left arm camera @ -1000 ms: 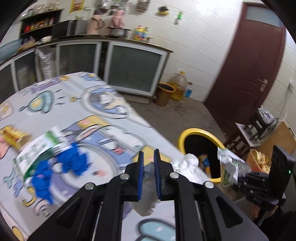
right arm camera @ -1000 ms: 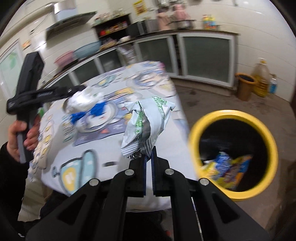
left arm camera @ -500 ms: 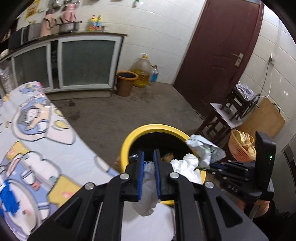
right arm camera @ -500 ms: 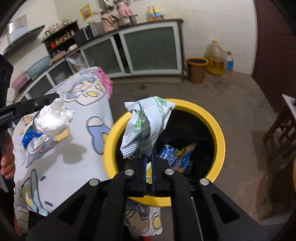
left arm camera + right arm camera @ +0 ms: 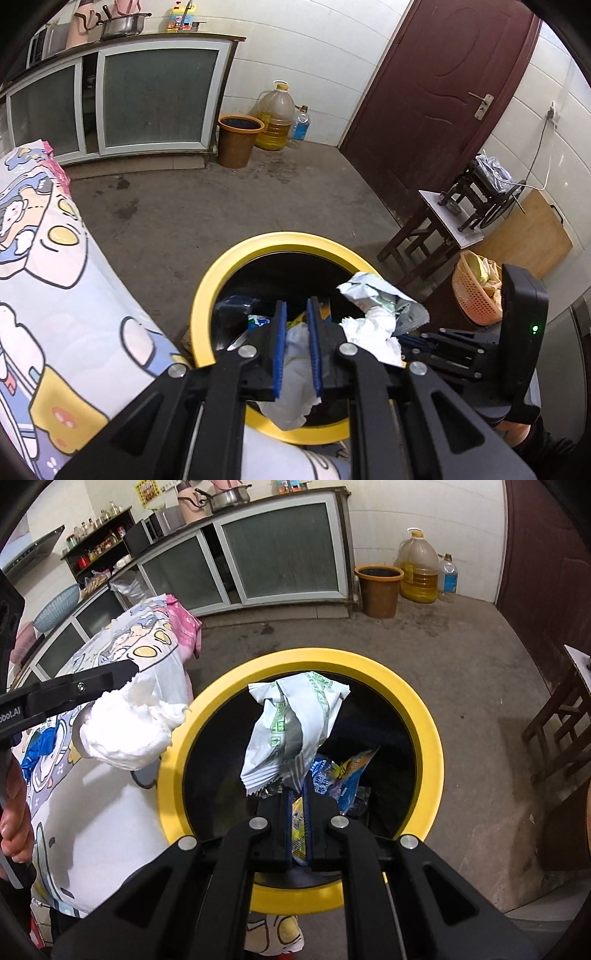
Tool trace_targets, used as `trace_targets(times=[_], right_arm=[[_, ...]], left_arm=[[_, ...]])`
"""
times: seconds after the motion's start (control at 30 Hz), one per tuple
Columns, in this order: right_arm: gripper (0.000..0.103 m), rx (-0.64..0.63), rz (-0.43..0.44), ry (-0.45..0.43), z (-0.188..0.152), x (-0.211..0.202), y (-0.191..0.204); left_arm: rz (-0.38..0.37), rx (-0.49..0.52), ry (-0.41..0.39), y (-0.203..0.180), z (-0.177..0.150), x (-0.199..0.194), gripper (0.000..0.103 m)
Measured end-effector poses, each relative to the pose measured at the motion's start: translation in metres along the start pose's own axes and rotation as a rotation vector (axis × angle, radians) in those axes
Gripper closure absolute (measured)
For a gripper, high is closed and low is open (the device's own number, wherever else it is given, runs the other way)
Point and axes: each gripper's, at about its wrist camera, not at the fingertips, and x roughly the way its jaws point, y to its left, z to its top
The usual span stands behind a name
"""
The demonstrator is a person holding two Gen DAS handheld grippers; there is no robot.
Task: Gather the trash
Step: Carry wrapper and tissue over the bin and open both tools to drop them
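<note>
Floor: bare grey concrete floor (image 5: 229,206), stained near the cabinets.
Walls: white tiled walls (image 5: 317,55); a dark red-brown wooden door (image 5: 443,92) stands shut at the right.
Cabinets: low white-framed cabinets with frosted glass doors (image 5: 155,99) under a dark counter carrying pots.
Table: table draped in a white cartoon-print cloth (image 5: 55,302), its edge just beside the bin.
Bin: round black waste bin with a yellow rim (image 5: 428,738) on the floor, already holding blue and yellow snack wrappers (image 5: 343,779).
Left gripper: the left gripper (image 5: 297,347) has its blue pads pressed onto a crumpled white tissue wad (image 5: 295,380), which hangs over the near part of the bin's mouth.
Right gripper: the right gripper (image 5: 298,812) has its jaws pinched tight on the bottom edge of a crumpled white-and-green foil packet (image 5: 291,731), held upright above the open bin.
Hand: a person's hand (image 5: 14,812) grips the left tool's handle at the left edge of the right wrist view.
Far corner: a brown plastic bucket (image 5: 238,138), a large yellow oil jug (image 5: 275,122) and a small clear bottle (image 5: 301,125) stand together against the wall, well apart from the bin.
Right side: a small dark wooden stool with a white top (image 5: 439,225) and an orange mesh basket (image 5: 476,291) sit near the bin.
Open room: clear floor lies between the bin and the cabinets.
</note>
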Motion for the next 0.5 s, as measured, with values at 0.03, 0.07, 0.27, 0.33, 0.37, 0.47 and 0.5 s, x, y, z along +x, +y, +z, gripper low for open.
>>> trace_targets(times=[0.03,0.07,0.27,0.33,0.37,0.47,0.5], right_arm=[[0.097,0.001,0.000,0.002,0.000,-0.001,0.001],[0.097,0.006,-0.002,0.003,0.001,0.000,-0.002],[0.090,0.028,-0.029,0.033,0.002,0.004,-0.011],[0.069,0.038,-0.043,0.036,0.001,0.005,-0.015],[0.049,0.046,-0.045,0.031,-0.001,0.005,-0.018],[0.044,0.069,-0.061,0.017,-0.004,0.001,-0.025],[0.044,0.068,-0.070,0.011,-0.005,-0.001,-0.026]], left_arm=[[-0.003,-0.002,0.003,-0.001,0.000,0.002,0.093],[-0.005,-0.002,0.005,-0.002,0.001,0.004,0.093],[-0.005,-0.008,-0.015,-0.009,-0.002,0.006,0.026],[0.025,-0.008,-0.065,-0.011,-0.005,-0.001,0.010],[0.023,-0.008,-0.071,-0.012,-0.004,-0.003,0.010],[0.034,-0.049,-0.072,-0.003,-0.006,-0.010,0.008],[0.039,-0.059,-0.077,0.000,-0.006,-0.013,0.008]])
